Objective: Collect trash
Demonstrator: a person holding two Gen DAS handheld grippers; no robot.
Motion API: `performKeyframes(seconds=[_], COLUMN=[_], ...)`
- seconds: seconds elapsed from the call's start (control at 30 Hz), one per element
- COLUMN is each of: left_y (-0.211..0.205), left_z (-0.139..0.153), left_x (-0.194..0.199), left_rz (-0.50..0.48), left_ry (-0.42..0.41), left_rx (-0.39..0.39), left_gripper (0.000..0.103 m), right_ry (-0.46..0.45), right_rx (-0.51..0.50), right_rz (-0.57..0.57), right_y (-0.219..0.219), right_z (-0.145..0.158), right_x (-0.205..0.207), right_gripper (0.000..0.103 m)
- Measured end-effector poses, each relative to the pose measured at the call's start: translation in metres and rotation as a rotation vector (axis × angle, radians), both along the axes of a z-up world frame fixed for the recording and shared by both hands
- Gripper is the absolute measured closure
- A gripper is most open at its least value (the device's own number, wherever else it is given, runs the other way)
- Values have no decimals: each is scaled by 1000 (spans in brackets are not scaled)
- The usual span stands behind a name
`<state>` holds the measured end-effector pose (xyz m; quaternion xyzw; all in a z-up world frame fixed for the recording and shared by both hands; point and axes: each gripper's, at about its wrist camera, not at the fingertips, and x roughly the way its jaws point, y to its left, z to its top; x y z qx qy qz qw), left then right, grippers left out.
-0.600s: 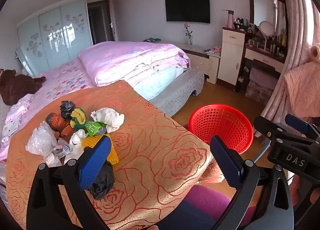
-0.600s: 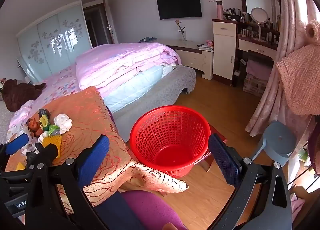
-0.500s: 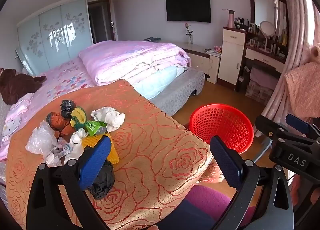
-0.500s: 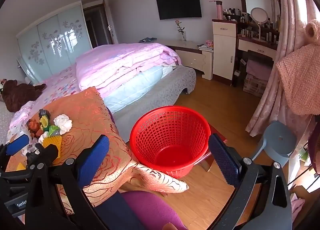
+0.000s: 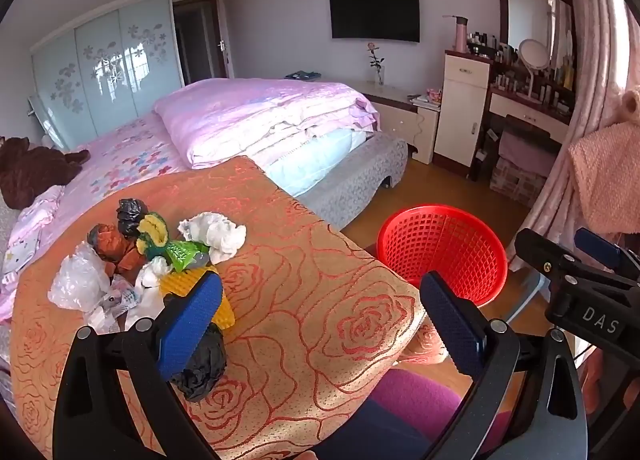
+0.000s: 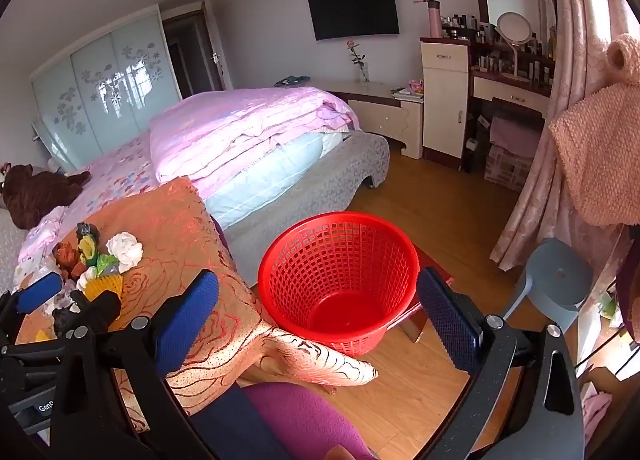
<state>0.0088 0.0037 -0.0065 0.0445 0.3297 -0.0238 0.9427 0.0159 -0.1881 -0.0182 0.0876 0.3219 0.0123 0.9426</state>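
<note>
A heap of trash lies on the orange rose-patterned cloth (image 5: 312, 308): a white crumpled tissue (image 5: 214, 234), a green wrapper (image 5: 182, 252), a yellow mesh piece (image 5: 188, 282), a clear plastic bag (image 5: 78, 280) and a black crumpled bag (image 5: 200, 364). My left gripper (image 5: 320, 324) hangs open above the cloth, its left pad over the black bag, nothing between the pads. The red mesh basket (image 6: 338, 276) stands empty on the floor to the right of the cloth. My right gripper (image 6: 318, 320) is open in front of the basket, holding nothing. The trash heap (image 6: 100, 256) shows at left.
A bed with a folded pink quilt (image 5: 260, 116) stands behind the cloth. A grey stool (image 6: 556, 280) is right of the basket, with a pink curtain (image 6: 560, 180) and a dressing table (image 6: 512, 92) behind. A purple-clad leg (image 6: 296, 420) lies below the grippers.
</note>
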Motion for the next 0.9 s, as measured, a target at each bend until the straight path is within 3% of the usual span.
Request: performKeyframes(seconds=[0.9], left_y=[-2], left_z=[-1], left_x=[-1], left_rz=[0], left_ry=[2], left_rx=[-7], left_gripper=[8], right_ry=[6], right_rx=[1], right_rz=[0], right_y=[1], right_z=[-4], right_x=[-1], right_gripper=[7])
